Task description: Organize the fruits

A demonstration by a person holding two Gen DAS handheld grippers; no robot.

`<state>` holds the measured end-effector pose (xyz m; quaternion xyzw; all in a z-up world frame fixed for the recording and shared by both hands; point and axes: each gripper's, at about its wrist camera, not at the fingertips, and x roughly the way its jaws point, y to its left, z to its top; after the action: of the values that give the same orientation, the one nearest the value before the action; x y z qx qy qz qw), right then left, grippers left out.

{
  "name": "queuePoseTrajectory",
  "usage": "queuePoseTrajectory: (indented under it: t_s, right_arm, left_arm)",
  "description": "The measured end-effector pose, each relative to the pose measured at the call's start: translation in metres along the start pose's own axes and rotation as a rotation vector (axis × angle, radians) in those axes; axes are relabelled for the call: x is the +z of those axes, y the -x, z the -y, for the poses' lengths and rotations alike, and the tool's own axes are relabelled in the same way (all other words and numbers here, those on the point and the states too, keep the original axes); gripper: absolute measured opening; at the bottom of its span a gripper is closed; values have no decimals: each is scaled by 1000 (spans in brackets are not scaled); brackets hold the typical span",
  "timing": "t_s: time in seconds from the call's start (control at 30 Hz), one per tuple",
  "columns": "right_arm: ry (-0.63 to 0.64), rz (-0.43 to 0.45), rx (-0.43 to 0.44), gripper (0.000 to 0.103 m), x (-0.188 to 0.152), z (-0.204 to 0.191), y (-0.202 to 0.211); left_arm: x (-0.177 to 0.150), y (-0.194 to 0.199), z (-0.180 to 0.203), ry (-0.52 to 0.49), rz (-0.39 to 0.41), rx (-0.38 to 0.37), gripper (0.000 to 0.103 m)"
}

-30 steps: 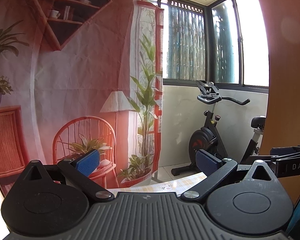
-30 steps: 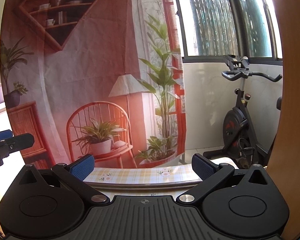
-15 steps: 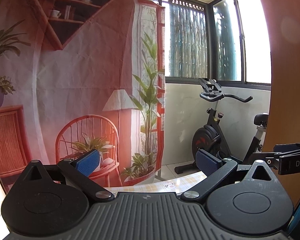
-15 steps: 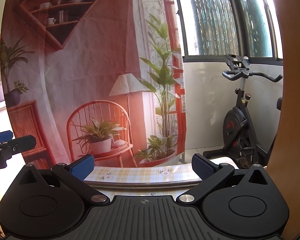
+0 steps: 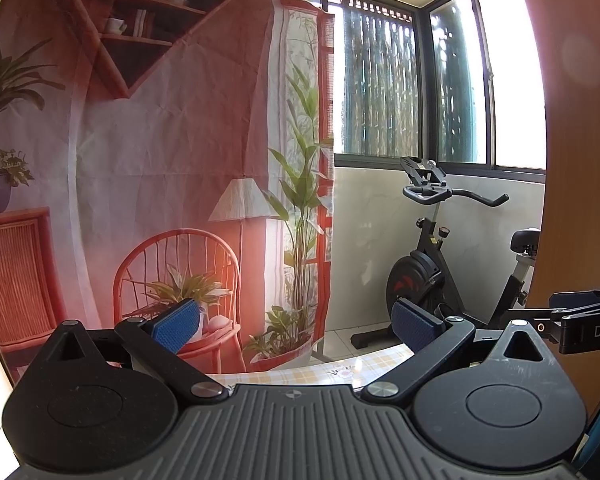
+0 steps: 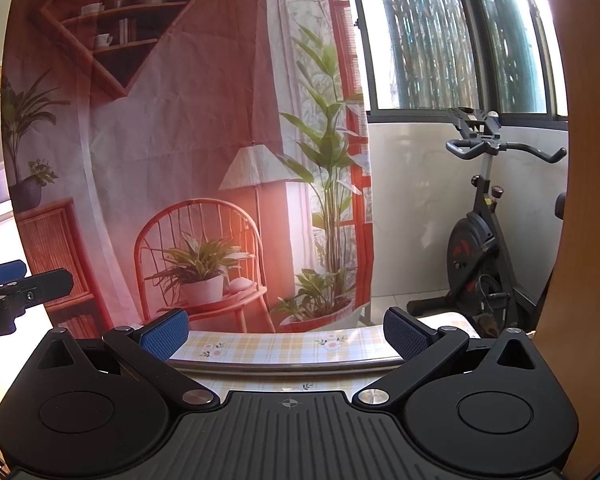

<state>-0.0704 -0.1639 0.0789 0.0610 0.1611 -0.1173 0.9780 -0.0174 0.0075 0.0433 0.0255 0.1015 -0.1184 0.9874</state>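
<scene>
No fruit shows in either view. My left gripper [image 5: 296, 322] is open, its blue pads spread wide with nothing between them. It points level across the room, above the far edge of a checked tablecloth [image 5: 300, 372]. My right gripper [image 6: 284, 330] is open too and holds nothing. It hangs over the same checked tablecloth [image 6: 276, 346] near a metal rim [image 6: 292, 366]. The right gripper [image 5: 576, 318] pokes into the left wrist view at the right edge. The left gripper [image 6: 20, 288] appears at the left edge of the right wrist view.
A printed backdrop cloth [image 5: 160, 140] of a red room hangs behind the table. An exercise bike [image 5: 440, 272] stands by the barred window [image 5: 380, 88]. A wooden panel [image 5: 580, 120] fills the right side. A wooden cabinet edge [image 6: 592, 200] bounds the right wrist view.
The left gripper has tilted slightly upward, so the scene slid down a little. The right gripper has barely moved. Both stay open.
</scene>
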Motion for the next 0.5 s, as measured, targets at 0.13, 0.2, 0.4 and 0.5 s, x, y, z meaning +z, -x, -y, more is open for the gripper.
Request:
queuePoseTrajectory:
  t_s: [0.13,0.2,0.4,0.5]
  right_arm:
    - [0,-1,0,103,0,0,0]
    - [0,-2,0,103,-1,0,0]
    - [0,-1,0,103,0,0,0]
    - [0,-2,0,103,0,-1,-1]
  left_arm:
    - [1,0,0,2,-2,1,103]
    - [1,0,0,2,-2,0,103]
    - [1,0,-1,2,-3,-1,103]
    - [1,0,-1,2,-5,1,103]
